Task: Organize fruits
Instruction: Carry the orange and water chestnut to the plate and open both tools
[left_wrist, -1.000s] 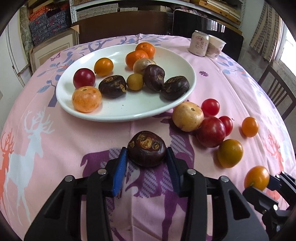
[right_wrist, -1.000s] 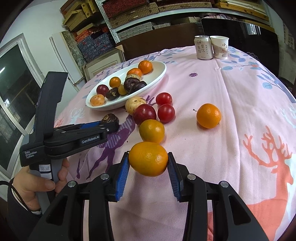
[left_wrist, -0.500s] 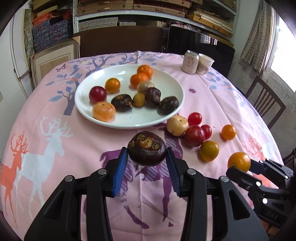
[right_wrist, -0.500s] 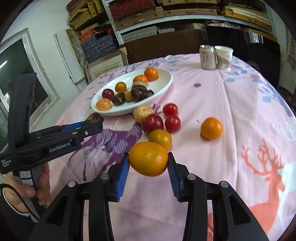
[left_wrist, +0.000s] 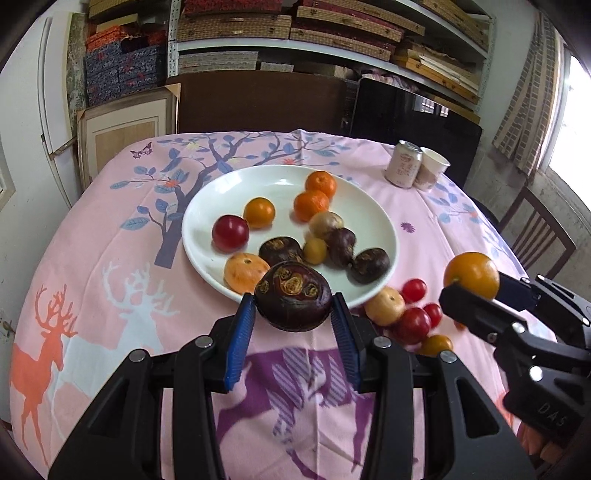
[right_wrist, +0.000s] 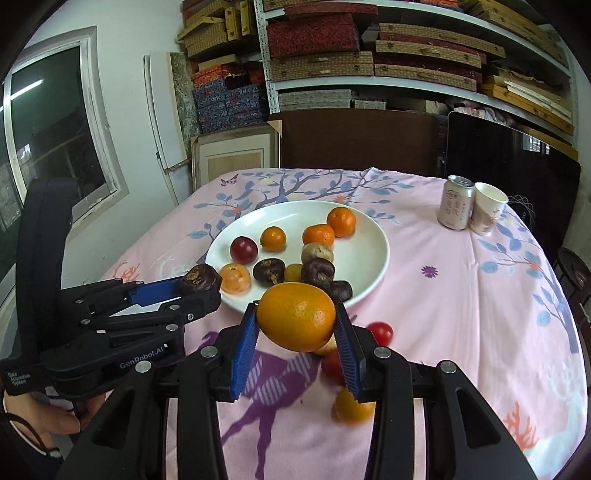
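My left gripper is shut on a dark purple fruit and holds it in the air just before the near rim of the white plate. It also shows in the right wrist view, with the dark fruit in it. My right gripper is shut on an orange fruit, held above the table short of the plate. The plate holds several oranges, dark fruits and a red one. Loose red, yellow and orange fruits lie right of the plate.
A drink can and a paper cup stand at the table's far right. A pink patterned cloth covers the table. A wooden chair stands to the right. Shelves with boxes fill the back wall.
Both grippers have risen well above the table with their fruits and moved toward the plate. The right gripper with the orange fruit now sits higher at the left view's right side.
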